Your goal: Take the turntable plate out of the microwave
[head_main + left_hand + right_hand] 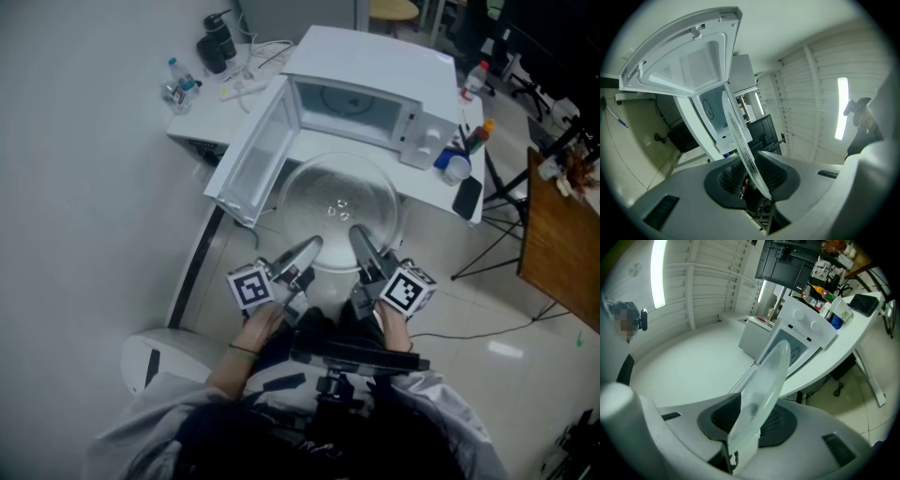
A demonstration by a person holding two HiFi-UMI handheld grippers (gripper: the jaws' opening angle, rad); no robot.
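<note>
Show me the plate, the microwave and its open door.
plate [339, 208], head view, clear centre.
microwave [427, 141], head view, knob panel.
door [255, 159], head view, inner pane.

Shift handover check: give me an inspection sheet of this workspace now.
Surface: white table, crowded at both ends.
Job's things: microwave, door open; glass plate out, in front of the opening.
Clutter: water bottle, dark flask, cup, phone.
Grippers: left gripper and right gripper each shut on the glass plate's near rim.
Cables: white cable on table; dark cable on floor.
Surroundings: wooden desk at right, tiled floor.
</note>
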